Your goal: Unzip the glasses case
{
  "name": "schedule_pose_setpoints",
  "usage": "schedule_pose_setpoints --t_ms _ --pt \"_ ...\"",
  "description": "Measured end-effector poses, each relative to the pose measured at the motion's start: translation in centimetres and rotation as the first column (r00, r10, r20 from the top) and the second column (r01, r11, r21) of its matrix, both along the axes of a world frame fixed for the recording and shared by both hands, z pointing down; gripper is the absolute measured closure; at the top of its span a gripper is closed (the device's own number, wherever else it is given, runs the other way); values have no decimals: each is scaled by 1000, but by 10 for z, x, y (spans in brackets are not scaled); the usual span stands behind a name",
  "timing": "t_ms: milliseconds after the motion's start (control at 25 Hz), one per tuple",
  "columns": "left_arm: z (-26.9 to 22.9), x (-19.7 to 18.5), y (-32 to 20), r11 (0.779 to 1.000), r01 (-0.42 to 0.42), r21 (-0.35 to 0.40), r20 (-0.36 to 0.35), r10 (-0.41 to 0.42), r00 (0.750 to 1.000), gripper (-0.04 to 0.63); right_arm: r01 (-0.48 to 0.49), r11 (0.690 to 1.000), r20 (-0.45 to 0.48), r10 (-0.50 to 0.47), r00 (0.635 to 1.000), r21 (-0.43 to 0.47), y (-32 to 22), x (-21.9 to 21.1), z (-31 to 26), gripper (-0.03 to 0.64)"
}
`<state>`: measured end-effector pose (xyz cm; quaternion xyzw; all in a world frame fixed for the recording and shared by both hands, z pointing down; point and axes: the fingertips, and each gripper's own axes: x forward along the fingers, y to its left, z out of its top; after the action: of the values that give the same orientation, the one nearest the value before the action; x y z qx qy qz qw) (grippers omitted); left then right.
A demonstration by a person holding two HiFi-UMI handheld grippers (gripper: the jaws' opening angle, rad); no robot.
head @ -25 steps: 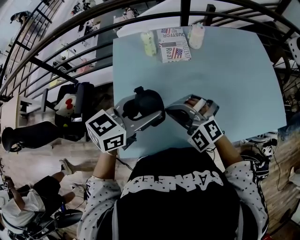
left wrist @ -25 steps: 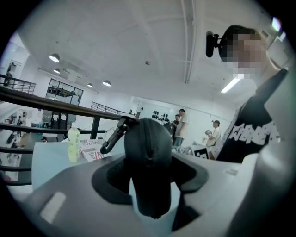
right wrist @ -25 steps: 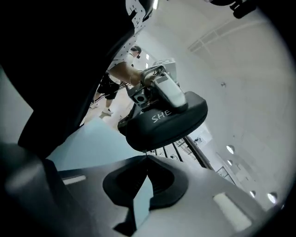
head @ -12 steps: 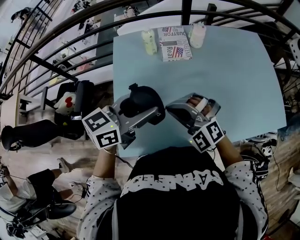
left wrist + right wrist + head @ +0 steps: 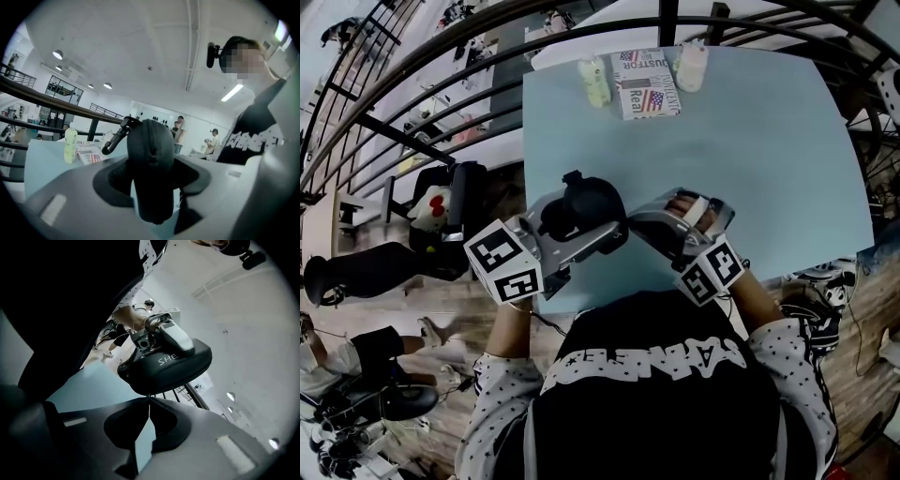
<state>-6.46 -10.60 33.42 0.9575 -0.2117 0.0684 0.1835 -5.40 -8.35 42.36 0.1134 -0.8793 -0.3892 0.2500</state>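
Nearest: both grippers sit just in front of the person's torso, over the near edge of the counter (image 5: 750, 141).

Left gripper (image 5: 589, 227): fingers clamped on the black glasses case (image 5: 584, 202), one on each flat side. The case is held on edge, lifted off the counter, seam facing the left gripper's camera. A carabiner clip (image 5: 116, 138) hangs off its top end.

Right gripper (image 5: 149, 401): fingers pressed together, tips meeting right at the case's rim. Any zip tab between them is too small to make out, so a grip on the puller is not confirmed.

Case state: in the left gripper view the seam runs as one unbroken closed line; the right gripper view shows no gap between the shells either.

Judgement: case secured, puller approached or perhaps pinched; the zip run itself looks not yet begun. All of the pull round the rim is left.

Far edge of counter: two pale bottles (image 5: 593, 82) (image 5: 691, 67) flanking a printed booklet (image 5: 647, 86), well apart from the work.
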Motion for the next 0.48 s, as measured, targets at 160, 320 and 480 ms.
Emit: schedule_pose_setpoints --t_ms 160,320,480 --pt "-3 2 1 1000 -15 2 -2 15 1000 595 2 998 71 3 997 -67 1 2 -3 600" --pt "-2 0 3 1000 -10 -4 -5 10 1000 595 -6 997 82 12 997 -75 2 2 -4 609" --pt "4 -1 0 999 15 -28 17 -15 1000 595 -57 998 -2 57 998 37 -3 6 -1 611"
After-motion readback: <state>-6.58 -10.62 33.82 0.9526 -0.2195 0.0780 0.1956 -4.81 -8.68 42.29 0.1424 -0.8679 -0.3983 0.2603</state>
